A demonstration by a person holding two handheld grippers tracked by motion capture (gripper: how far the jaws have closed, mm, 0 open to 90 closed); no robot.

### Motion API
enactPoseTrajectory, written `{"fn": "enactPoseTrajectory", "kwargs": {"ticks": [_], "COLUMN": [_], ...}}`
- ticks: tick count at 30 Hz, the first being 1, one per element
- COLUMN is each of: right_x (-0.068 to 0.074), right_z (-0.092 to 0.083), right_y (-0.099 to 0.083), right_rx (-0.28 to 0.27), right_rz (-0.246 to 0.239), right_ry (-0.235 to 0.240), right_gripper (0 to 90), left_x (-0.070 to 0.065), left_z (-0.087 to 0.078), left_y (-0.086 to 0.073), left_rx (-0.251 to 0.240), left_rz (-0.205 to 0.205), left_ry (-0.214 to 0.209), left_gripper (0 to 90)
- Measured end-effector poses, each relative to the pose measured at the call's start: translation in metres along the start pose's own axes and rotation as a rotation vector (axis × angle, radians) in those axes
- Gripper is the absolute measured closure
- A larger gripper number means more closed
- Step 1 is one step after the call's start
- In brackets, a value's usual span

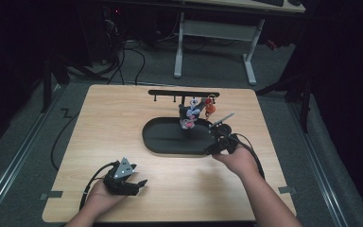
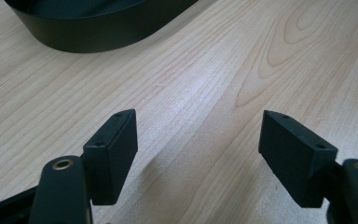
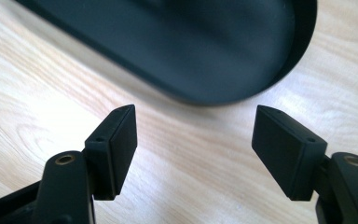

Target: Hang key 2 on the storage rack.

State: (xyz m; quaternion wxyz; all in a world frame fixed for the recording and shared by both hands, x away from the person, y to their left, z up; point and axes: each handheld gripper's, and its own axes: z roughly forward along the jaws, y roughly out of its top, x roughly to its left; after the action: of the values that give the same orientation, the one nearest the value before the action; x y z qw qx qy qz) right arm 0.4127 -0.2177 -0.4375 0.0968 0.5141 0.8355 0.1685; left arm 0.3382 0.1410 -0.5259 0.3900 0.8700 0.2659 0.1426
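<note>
While both grippers (image 1: pixel 141 183) (image 1: pixel 212 150) gape empty, the oval tray (image 1: pixel 157 142) lies lengthwise across the table (image 1: pixel 104 123), by the right one.

Left gripper (image 2: pixel 198 140) above a pale wooden table (image 2: pixel 214 74): its two black jaws rise from the lower edge and stand wide apart, with bare wood grain between the pads. At upper left, the curved wall of a black oval tray (image 2: pixel 98 32) rests on the tabletop, well apart from the jaws.

Wood table (image 1: pixel 123 123): blk oval tray (image 1: pixel 170 142), hook rack (image 1: pixel 183 93).
</note>
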Motion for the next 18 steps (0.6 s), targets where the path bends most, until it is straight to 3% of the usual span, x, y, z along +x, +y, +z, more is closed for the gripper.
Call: {"fn": "enactPoseTrajectory", "kwargs": {"ticks": [4,10,16,18], "right_x": [0.004,0.002,-0.004,-0.003], "right_z": [0.007,0.017,0.022,0.021], "right_y": [-0.029,-0.068,-0.101,-0.113], "right_rx": [-0.064,-0.142,-0.237,-0.286], "right_rz": [-0.006,0.027,0.074,0.072], "right_ry": [-0.003,-0.006,0.033,0.023], "right_gripper": [31.3,31.4,31.3,31.0], "left_x": [-0.002,-0.005,-0.005,-0.005], "left_z": [0.000,0.000,0.000,-0.001], "left_y": [0.001,0.001,0.001,0.001], "left_rx": [-0.004,-0.001,-0.006,-0.012], "left_rz": [0.004,0.004,0.003,0.001], "left_ry": [-0.004,-0.007,-0.005,-0.009], "left_gripper": [28.5,28.4,28.6,28.5]}}
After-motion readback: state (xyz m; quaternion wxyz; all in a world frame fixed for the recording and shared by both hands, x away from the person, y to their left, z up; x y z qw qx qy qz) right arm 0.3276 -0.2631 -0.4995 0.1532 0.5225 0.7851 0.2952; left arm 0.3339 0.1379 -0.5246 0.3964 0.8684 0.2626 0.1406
